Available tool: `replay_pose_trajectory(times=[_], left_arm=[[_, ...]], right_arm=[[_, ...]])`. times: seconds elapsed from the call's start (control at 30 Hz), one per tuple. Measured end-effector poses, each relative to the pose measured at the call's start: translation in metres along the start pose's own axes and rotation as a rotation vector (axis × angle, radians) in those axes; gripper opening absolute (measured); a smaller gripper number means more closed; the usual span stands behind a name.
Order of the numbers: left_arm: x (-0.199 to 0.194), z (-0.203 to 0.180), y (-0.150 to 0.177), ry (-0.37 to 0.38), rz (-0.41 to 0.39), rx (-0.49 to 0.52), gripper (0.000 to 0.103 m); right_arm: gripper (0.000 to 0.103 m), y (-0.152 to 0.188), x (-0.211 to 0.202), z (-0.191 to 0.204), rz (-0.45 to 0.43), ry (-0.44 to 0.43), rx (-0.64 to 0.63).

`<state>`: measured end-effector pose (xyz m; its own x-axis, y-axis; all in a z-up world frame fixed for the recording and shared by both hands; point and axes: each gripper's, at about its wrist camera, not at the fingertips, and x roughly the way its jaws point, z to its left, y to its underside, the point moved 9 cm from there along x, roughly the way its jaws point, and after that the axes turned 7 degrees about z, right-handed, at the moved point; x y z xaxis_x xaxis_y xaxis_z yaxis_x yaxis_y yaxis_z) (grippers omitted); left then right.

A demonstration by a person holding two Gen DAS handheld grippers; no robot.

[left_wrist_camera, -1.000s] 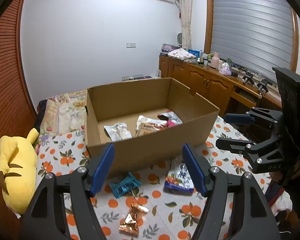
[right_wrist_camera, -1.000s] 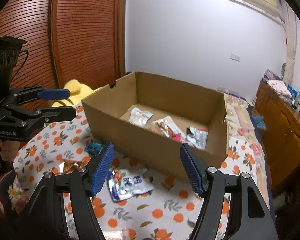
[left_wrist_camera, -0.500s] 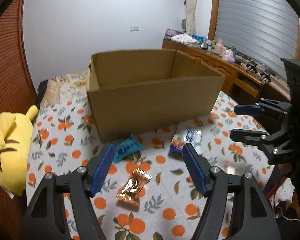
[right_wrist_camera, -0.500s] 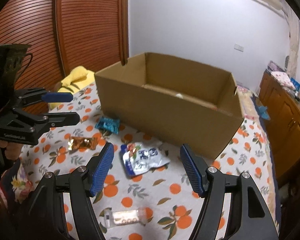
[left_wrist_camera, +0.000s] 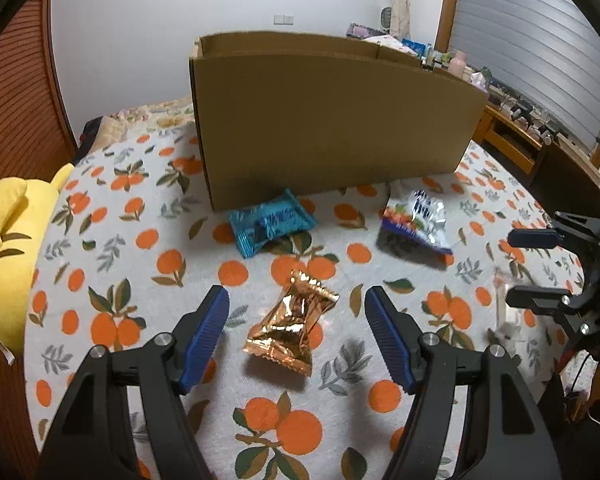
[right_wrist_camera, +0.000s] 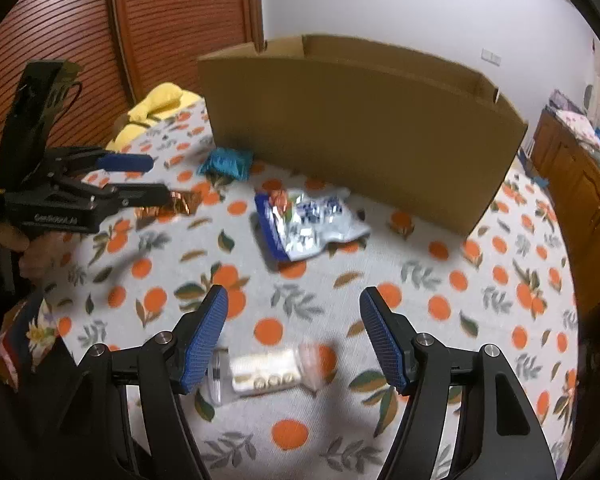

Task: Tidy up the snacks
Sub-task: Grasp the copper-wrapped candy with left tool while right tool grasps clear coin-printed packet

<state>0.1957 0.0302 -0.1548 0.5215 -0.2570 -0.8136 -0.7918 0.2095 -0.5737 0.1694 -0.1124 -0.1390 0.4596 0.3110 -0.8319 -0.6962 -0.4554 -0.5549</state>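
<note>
My left gripper (left_wrist_camera: 296, 304) is open, low over the table, with a copper foil snack packet (left_wrist_camera: 290, 326) lying between its fingers. A teal packet (left_wrist_camera: 270, 222) and a blue-and-silver pouch (left_wrist_camera: 418, 220) lie in front of the cardboard box (left_wrist_camera: 332, 120). My right gripper (right_wrist_camera: 294, 306) is open above a clear packet of small round biscuits (right_wrist_camera: 266, 372). In the right wrist view the pouch (right_wrist_camera: 308, 222), the teal packet (right_wrist_camera: 226, 162) and the box (right_wrist_camera: 364, 120) lie ahead. The left gripper (right_wrist_camera: 140, 178) shows there over the copper packet (right_wrist_camera: 176, 206).
The table wears a cloth with orange prints (left_wrist_camera: 140, 280). A yellow plush toy (left_wrist_camera: 8, 240) sits at its left edge. A wooden cabinet (right_wrist_camera: 580, 184) stands to the right, a slatted wooden door (right_wrist_camera: 180, 20) behind. The right gripper (left_wrist_camera: 540, 268) shows at the left view's right edge.
Both grippers have dropped from above the box down towards the table. The left now straddles the copper packet; the right is over the clear biscuit packet. Box contents are now hidden.
</note>
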Motion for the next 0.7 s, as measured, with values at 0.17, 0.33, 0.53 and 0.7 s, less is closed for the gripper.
replay_pose_trajectory(times=[0.17,0.33,0.53,0.7], left_arm=[[0.01,0.003,0.005,-0.009,0.023,0.0,0.071],[0.015,0.005,0.006,-0.017,0.03,0.004,0.071],[0.018,0.002,0.008,-0.004,0.042,0.006,0.071],[0.019,0.002,0.009,-0.021,0.044,0.016,0.071]], right_arm=[[0.07,0.014,0.007,0.001,0.028,-0.02,0.011],[0.07,0.019,0.008,0.002,0.036,-0.036,0.016],[0.072,0.024,0.011,0.009,0.044,-0.056,0.001],[0.074,0.029,0.013,0.011,0.052,-0.061,-0.009]])
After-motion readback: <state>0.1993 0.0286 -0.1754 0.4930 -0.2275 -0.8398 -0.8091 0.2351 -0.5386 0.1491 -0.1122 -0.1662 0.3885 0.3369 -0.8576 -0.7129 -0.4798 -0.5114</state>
